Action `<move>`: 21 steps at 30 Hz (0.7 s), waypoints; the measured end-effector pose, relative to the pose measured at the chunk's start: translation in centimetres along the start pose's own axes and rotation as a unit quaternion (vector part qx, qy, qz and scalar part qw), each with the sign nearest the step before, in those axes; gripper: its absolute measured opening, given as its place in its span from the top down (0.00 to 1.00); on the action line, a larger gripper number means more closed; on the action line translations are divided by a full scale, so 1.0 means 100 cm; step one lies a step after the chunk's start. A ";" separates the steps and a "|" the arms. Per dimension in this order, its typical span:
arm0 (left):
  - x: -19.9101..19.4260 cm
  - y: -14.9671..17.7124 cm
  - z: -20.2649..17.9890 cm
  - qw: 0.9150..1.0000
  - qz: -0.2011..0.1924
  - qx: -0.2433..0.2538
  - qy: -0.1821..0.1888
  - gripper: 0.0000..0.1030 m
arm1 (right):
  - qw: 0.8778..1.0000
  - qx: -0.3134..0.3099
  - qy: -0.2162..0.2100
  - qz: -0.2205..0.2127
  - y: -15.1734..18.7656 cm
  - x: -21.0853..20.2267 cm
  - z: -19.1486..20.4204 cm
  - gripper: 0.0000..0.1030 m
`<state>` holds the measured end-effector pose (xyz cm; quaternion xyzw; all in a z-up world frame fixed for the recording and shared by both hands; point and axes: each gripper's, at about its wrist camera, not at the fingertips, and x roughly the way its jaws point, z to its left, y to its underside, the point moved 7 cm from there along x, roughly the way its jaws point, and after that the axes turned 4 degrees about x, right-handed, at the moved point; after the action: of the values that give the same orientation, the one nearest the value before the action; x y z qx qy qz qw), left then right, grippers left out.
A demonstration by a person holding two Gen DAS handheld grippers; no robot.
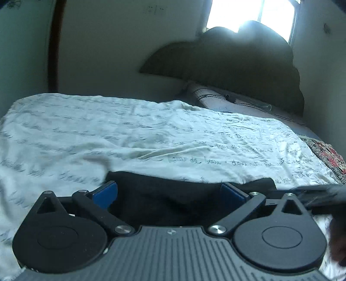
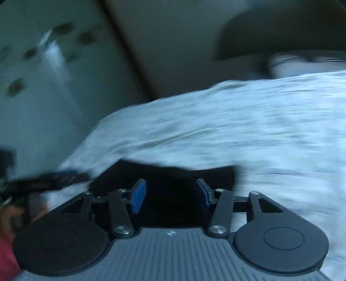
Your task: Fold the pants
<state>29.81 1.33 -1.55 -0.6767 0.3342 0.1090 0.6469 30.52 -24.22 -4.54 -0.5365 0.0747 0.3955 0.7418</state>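
Note:
Black pants (image 1: 164,194) lie on the bed's white script-printed sheet (image 1: 108,134), right in front of my left gripper (image 1: 168,192). Its blue-padded fingers (image 1: 106,193) stand wide apart over the dark cloth and hold nothing. In the blurred right wrist view the same black pants (image 2: 168,183) lie between the spread blue fingers (image 2: 138,195) of my right gripper (image 2: 170,192), which is open too. The other gripper shows at the right edge of the left wrist view (image 1: 320,194) and at the left edge of the right wrist view (image 2: 43,181).
A dark headboard (image 1: 227,62) and a brown pillow (image 1: 237,101) stand at the far end of the bed below a bright window (image 1: 253,15). A patterned red and black cloth (image 1: 328,155) lies at the right edge. A pale wall (image 2: 32,97) is on the left.

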 end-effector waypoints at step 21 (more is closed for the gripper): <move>-0.010 0.063 0.024 0.992 0.042 0.020 -0.115 0.03 | 0.988 -0.087 0.129 -0.010 0.034 0.013 0.024 0.32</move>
<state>26.07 4.29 -6.35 -0.6320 0.2879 0.2070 0.6891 28.36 -21.15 -6.77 -0.6463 0.1296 0.3202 0.6804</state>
